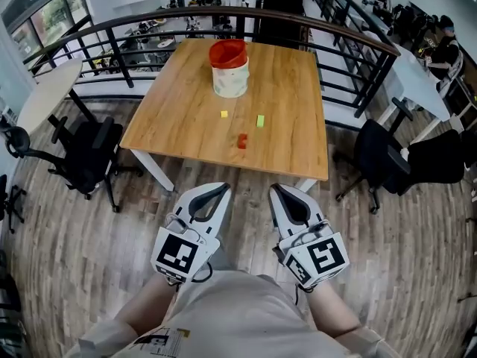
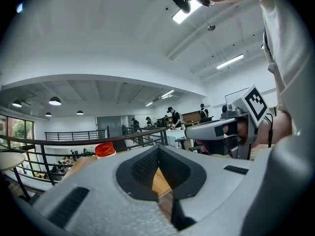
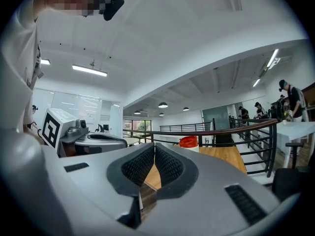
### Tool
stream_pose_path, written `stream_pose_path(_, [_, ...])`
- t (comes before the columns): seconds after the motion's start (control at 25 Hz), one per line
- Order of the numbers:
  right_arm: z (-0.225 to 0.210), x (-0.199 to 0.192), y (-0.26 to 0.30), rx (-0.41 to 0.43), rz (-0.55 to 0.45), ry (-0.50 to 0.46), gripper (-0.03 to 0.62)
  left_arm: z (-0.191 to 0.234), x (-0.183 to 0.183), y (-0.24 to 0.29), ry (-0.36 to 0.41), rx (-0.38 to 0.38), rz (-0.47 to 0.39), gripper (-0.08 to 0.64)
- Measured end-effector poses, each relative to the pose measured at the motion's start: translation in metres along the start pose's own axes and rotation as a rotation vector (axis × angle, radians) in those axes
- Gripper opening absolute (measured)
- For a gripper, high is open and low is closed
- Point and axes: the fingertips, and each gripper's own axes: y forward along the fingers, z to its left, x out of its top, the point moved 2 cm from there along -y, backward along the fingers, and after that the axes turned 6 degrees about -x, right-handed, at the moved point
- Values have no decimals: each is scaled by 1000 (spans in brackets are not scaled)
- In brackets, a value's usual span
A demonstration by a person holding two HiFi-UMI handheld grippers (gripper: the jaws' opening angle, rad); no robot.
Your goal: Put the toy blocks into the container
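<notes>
A white container with a red rim (image 1: 229, 68) stands at the far middle of the wooden table (image 1: 179, 118). Three small blocks lie in front of it: a yellow one (image 1: 223, 113), a yellow-green one (image 1: 261, 121) and a red one (image 1: 242, 141). My left gripper (image 1: 226, 188) and right gripper (image 1: 274, 188) are held side by side over the floor, short of the table's near edge. Both are shut with nothing between the pads. The left gripper view shows the container (image 2: 105, 150) beyond the closed tips (image 2: 158, 147). It also appears (image 3: 189, 142) in the right gripper view.
A black office chair (image 1: 89, 155) stands left of the table and another (image 1: 380, 159) to its right. A black railing (image 1: 223, 13) curves behind the table. A round white table (image 1: 45, 92) is at the far left. People sit at desks at the far right.
</notes>
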Motion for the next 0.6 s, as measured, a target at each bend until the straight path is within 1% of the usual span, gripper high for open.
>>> stream_pose_path(0.16, [-10, -2, 39, -17, 15, 1, 21, 39, -5, 21, 15, -23, -10, 12])
stream_pose_path(0.6, [-39, 2, 161, -44, 67, 3, 21, 152, -13, 75, -60, -29, -1, 12])
